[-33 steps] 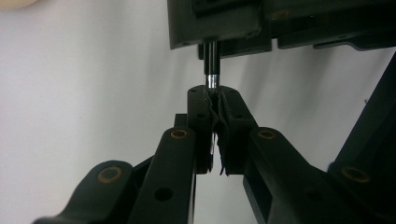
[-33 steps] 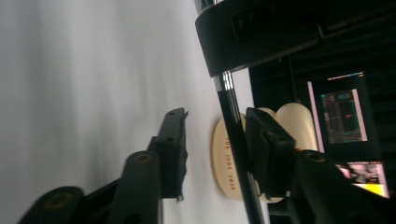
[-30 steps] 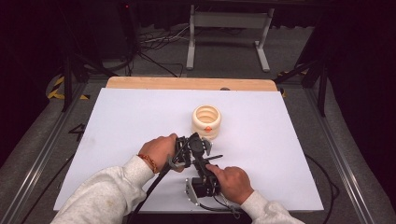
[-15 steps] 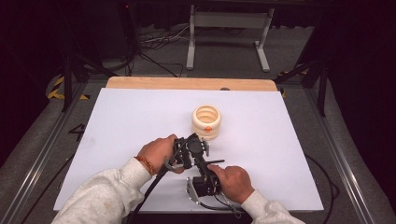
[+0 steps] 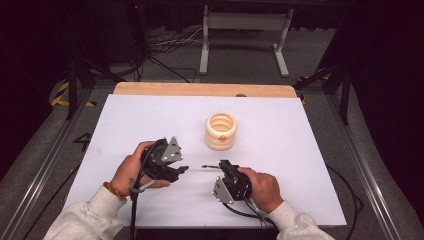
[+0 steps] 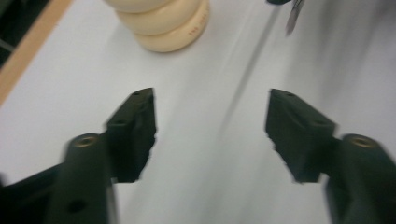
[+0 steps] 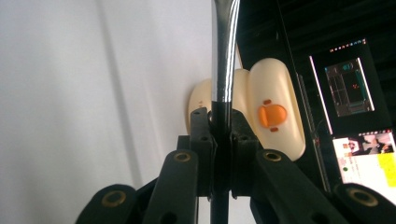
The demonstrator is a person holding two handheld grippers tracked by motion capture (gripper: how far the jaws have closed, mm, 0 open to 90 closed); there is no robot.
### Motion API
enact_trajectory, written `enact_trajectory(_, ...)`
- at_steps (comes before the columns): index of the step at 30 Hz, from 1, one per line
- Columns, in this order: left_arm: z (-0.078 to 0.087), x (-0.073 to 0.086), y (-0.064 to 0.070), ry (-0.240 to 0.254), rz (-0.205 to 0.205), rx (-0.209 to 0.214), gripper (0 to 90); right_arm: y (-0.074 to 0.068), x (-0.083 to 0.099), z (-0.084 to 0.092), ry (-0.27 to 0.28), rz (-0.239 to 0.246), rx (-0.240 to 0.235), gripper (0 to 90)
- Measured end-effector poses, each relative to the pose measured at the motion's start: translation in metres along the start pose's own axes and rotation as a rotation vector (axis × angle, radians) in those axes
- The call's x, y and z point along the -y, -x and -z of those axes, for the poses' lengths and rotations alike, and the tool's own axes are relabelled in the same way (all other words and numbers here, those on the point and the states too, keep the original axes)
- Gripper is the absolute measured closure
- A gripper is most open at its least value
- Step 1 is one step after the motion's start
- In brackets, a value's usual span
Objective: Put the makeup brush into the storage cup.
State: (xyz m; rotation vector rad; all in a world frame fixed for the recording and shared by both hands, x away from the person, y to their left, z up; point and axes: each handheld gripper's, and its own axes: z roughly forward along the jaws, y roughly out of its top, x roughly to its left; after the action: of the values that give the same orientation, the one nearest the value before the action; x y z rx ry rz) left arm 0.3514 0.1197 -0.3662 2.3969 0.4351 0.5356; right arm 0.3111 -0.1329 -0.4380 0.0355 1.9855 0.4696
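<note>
Between the right gripper's [image 7: 219, 135] jaws sat a thin metal utensil [image 7: 225, 51], clamped tight, with the cream ribbed cup [image 5: 221, 131] just beyond them. Left gripper [image 6: 210, 135] had just been opening, jaws apart, nothing between.

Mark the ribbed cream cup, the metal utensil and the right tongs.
ribbed cream cup [image 5: 220, 131], high view, outer wall
metal utensil [image 7: 225, 51], right gripper view, shiny shaft
right tongs [image 7: 220, 122], right gripper view, between fingertips

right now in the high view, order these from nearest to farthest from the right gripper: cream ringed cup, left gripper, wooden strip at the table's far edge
1. left gripper, beside the right gripper, toward the left.
2. cream ringed cup, just beyond, mid-table.
3. wooden strip, along the far edge.
The first two are close.
</note>
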Motion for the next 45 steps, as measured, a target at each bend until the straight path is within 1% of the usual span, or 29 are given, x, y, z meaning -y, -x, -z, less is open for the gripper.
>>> enact_trajectory(1,0.000,0.000,0.000,0.000,0.000,0.000,29.5,0.000,0.000,0.000,0.000,0.000,0.000,83.9)
enact_trajectory(2,0.001,0.007,0.000,0.023,0.019,-0.014,29.5,0.003,0.001,0.001,0.003,-0.017,-0.009,83.9)
enact_trajectory(3,0.003,0.015,-0.001,0.052,0.027,-0.020,23.6,0.006,0.003,0.002,0.010,-0.035,-0.011,83.9)
enact_trajectory(4,0.005,0.023,-0.002,0.093,0.049,-0.035,21.8,0.009,0.004,0.003,0.016,-0.049,-0.019,83.9)
enact_trajectory(7,0.007,0.043,-0.002,0.155,0.108,-0.093,12.6,0.017,0.008,0.004,0.035,-0.109,-0.024,83.9)
enact_trajectory(9,0.008,0.056,-0.002,0.194,0.125,-0.131,8.5,0.023,0.011,0.005,0.047,-0.150,-0.025,83.9)
enact_trajectory(10,0.010,0.062,-0.001,0.210,0.132,-0.137,7.6,0.026,0.013,0.006,0.055,-0.166,-0.033,83.9)
enact_trajectory(12,0.012,0.074,0.000,0.241,0.147,-0.150,4.8,0.031,0.016,0.007,0.073,-0.213,-0.042,83.9)
enact_trajectory(13,0.014,0.083,0.001,0.268,0.159,-0.182,4.5,0.034,0.017,0.007,0.088,-0.240,-0.049,83.9)
enact_trajectory(16,0.017,0.100,0.005,0.318,0.171,-0.209,4.3,0.046,0.024,0.007,0.123,-0.341,-0.086,83.9)
enact_trajectory(17,0.017,0.105,0.005,0.320,0.164,-0.222,5.4,0.048,0.026,0.007,0.130,-0.363,-0.092,83.9)
enact_trajectory(19,0.019,0.113,0.008,0.332,0.176,-0.231,5.4,0.054,0.029,0.007,0.150,-0.418,-0.113,83.9)
enact_trajectory(20,0.019,0.113,0.008,0.332,0.176,-0.231,5.6,0.057,0.031,0.006,0.161,-0.444,-0.121,83.9)
enact_trajectory(21,0.022,0.120,0.009,0.349,0.198,-0.221,5.9,0.061,0.034,0.006,0.176,-0.481,-0.133,83.9)
enact_trajectory(23,0.026,0.127,0.010,0.366,0.228,-0.217,5.0,0.066,0.037,0.005,0.197,-0.527,-0.151,83.9)
enact_trajectory(24,0.027,0.129,0.009,0.374,0.243,-0.223,4.9,0.070,0.038,0.004,0.208,-0.551,-0.153,83.9)
enact_trajectory(25,0.027,0.129,0.009,0.374,0.243,-0.223,4.3,0.070,0.038,0.004,0.208,-0.551,-0.153,83.9)
enact_trajectory(26,0.029,0.133,0.008,0.377,0.256,-0.221,4.3,0.072,0.039,0.003,0.216,-0.569,-0.159,83.9)
enact_trajectory(27,0.031,0.136,0.008,0.385,0.267,-0.230,3.6,0.078,0.041,0.000,0.238,-0.610,-0.167,83.9)
enact_trajectory(28,0.034,0.140,0.008,0.392,0.288,-0.233,3.6,0.080,0.042,0.000,0.246,-0.628,-0.169,83.9)
enact_trajectory(29,0.036,0.142,0.008,0.390,0.284,-0.240,3.6,0.084,0.042,-0.001,0.258,-0.650,-0.176,83.9)
enact_trajectory(31,0.038,0.147,0.009,0.389,0.295,-0.246,3.9,0.090,0.043,-0.003,0.282,-0.684,-0.183,83.9)
enact_trajectory(33,0.039,0.151,0.009,0.391,0.306,-0.243,4.1,0.092,0.043,-0.004,0.288,-0.695,-0.187,83.8)
enact_trajectory(34,0.040,0.153,0.009,0.390,0.312,-0.246,4.1,0.095,0.042,-0.005,0.298,-0.713,-0.195,83.8)
enact_trajectory(35,0.040,0.157,0.010,0.396,0.325,-0.231,4.5,0.100,0.042,-0.008,0.312,-0.738,-0.202,83.9)
enact_trajectory(36,0.040,0.157,0.010,0.396,0.325,-0.231,4.4,0.100,0.042,-0.008,0.312,-0.738,-0.202,83.9)
enact_trajectory(38,0.042,0.160,0.011,0.391,0.327,-0.229,4.4,0.104,0.041,-0.012,0.326,-0.762,-0.217,83.8)
enact_trajectory(40,0.044,0.164,0.012,0.403,0.346,-0.234,4.4,0.109,0.039,-0.015,0.343,-0.782,-0.225,83.9)
enact_trajectory(45,0.045,0.167,0.011,0.410,0.363,-0.229,4.5,0.116,0.036,-0.020,0.384,-0.815,-0.239,83.8)
